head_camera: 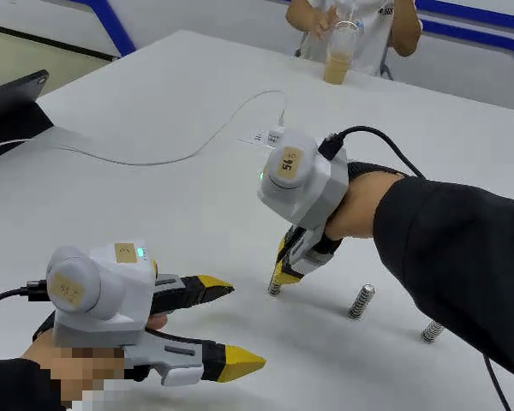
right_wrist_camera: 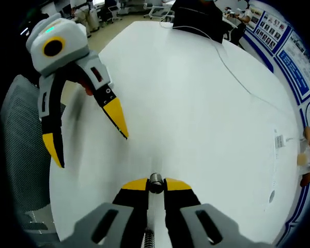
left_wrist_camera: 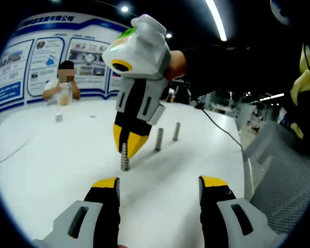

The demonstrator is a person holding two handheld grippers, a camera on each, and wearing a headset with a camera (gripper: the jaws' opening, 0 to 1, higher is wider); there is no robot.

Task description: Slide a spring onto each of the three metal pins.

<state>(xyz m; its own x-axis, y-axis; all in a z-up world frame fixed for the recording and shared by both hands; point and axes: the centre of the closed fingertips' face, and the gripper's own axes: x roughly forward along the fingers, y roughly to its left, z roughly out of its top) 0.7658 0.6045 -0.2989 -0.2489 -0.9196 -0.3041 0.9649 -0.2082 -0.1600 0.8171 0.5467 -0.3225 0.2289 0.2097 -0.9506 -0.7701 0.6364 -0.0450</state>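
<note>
Three coiled metal springs stand in a row on the white table (head_camera: 171, 197). My right gripper (head_camera: 278, 276) points down at the nearest spring (head_camera: 274, 288), its yellow-tipped jaws shut around the top. In the right gripper view the round metal top (right_wrist_camera: 155, 183) sits pinched between the tips of the right gripper (right_wrist_camera: 155, 186). The other two springs (head_camera: 361, 301) (head_camera: 432, 330) stand free to the right. My left gripper (head_camera: 247, 325) hovers open at lower left, holding nothing. In the left gripper view the left gripper (left_wrist_camera: 159, 182) faces the held spring (left_wrist_camera: 125, 157).
A thin white cable (head_camera: 180, 154) runs across the table to a small tag (head_camera: 264, 135). A person with a cup (head_camera: 338, 56) sits at the far edge. A dark device (head_camera: 13, 98) lies at the left edge. A mesh chair (right_wrist_camera: 23, 155) stands beside the table.
</note>
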